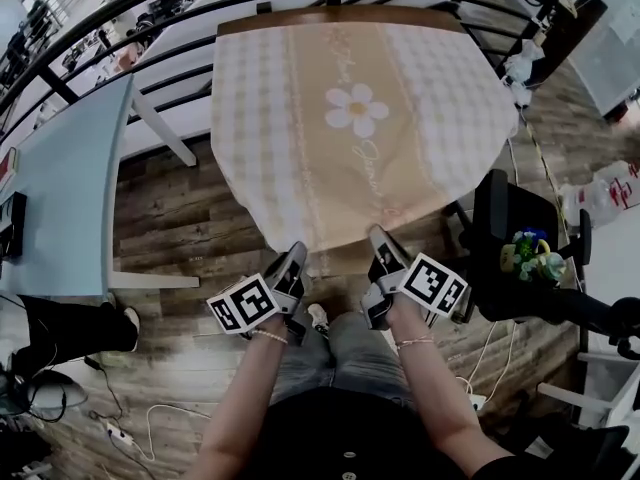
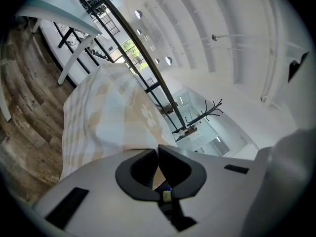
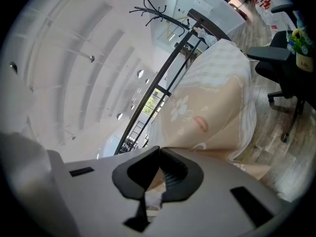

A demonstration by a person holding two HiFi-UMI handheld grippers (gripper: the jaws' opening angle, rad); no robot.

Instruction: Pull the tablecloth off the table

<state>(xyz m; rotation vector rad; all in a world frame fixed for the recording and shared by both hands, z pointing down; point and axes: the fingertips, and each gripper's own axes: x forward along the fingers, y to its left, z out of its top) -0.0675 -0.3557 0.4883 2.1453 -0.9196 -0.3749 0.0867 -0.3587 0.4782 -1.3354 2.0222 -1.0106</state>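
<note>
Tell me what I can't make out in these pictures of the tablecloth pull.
- Head view: the table top and legs, covered by the tablecloth; only its far wooden edge shows.
- Head view: the cursive print on the cloth, too small to read.
- Head view: the hem where the left gripper and right gripper pinch it, hidden by their bodies.

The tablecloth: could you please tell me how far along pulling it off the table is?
Done: the left gripper and the right gripper are both clamped on the near hem. In hand: the tablecloth hangs toward the person, and a strip of bare table shows at the far edge. Left: nearly all of the cloth lies on the tabletop and has to come off.
</note>
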